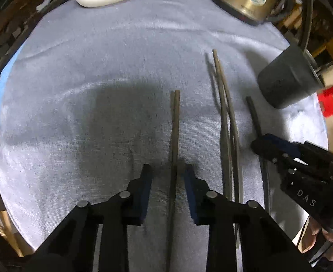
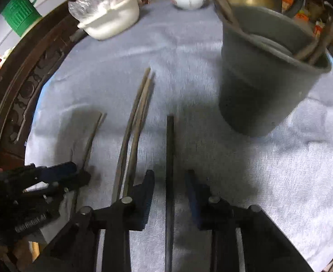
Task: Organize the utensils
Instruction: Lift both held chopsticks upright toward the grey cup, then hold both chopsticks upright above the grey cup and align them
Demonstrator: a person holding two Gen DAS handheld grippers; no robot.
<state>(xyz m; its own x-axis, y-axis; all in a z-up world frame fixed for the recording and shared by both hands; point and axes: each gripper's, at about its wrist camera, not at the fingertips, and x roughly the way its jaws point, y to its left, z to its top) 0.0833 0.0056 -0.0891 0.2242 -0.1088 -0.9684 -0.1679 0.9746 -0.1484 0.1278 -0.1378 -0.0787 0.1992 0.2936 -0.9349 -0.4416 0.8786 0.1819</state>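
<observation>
Left tool (image 1: pixel 168 176), released, straddles a brown chopstick pair (image 1: pixel 175 124) lying on the grey cloth (image 1: pixel 98 68) of the bench, long axis toward 12 o'clock. Right tool (image 2: pixel 169 181), released, straddles a single dark chopstick (image 2: pixel 169 147), likewise aimed at 12 o'clock. A crossed chopstick pair (image 2: pixel 136 122) lies between them. The grey cup (image 2: pixel 264 86), at 1 o'clock, holds more utensils.

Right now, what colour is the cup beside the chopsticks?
Dark grey; the cup shows best in the right wrist view.
</observation>
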